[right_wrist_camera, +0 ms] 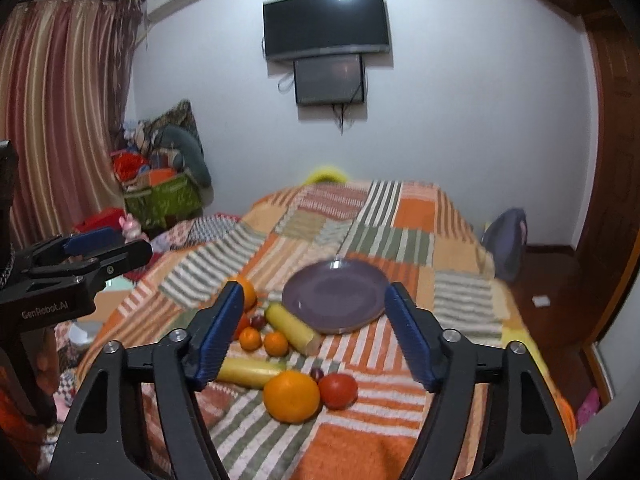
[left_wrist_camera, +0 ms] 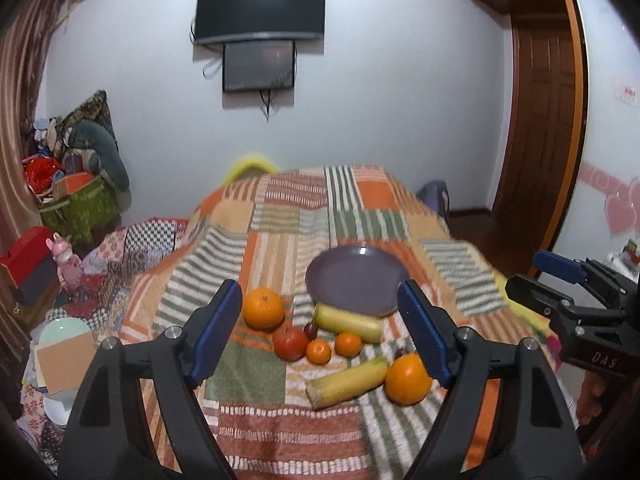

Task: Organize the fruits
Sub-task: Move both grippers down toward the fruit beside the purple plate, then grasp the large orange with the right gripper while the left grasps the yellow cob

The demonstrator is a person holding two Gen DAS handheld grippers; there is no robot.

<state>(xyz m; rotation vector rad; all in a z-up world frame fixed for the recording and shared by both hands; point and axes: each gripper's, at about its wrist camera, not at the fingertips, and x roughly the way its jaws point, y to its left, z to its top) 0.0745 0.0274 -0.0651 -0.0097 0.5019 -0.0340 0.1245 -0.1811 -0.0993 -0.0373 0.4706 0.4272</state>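
On the patchwork bedspread (left_wrist_camera: 280,208) lies an empty purple plate (left_wrist_camera: 356,276) (right_wrist_camera: 336,296). In front of it are scattered two big oranges (left_wrist_camera: 264,308) (left_wrist_camera: 408,378), two yellow banana-like fruits (left_wrist_camera: 348,322) (left_wrist_camera: 348,382), two small tangerines (left_wrist_camera: 319,351), a red tomato-like fruit (left_wrist_camera: 291,343) and small dark plums (left_wrist_camera: 311,330). My left gripper (left_wrist_camera: 320,332) hovers open above the middle of the cluster and touches nothing. My right gripper (right_wrist_camera: 314,336) is open too, over the near orange (right_wrist_camera: 292,396) and a second red fruit (right_wrist_camera: 338,390), with nothing between its pads.
The bed drops off at its right edge to a wooden floor and a door (left_wrist_camera: 544,120). Piled clutter and a green basket (left_wrist_camera: 80,208) stand at the left by the curtain. Two screens (left_wrist_camera: 260,4) hang on the far wall. Each gripper shows at the edge of the other's view.
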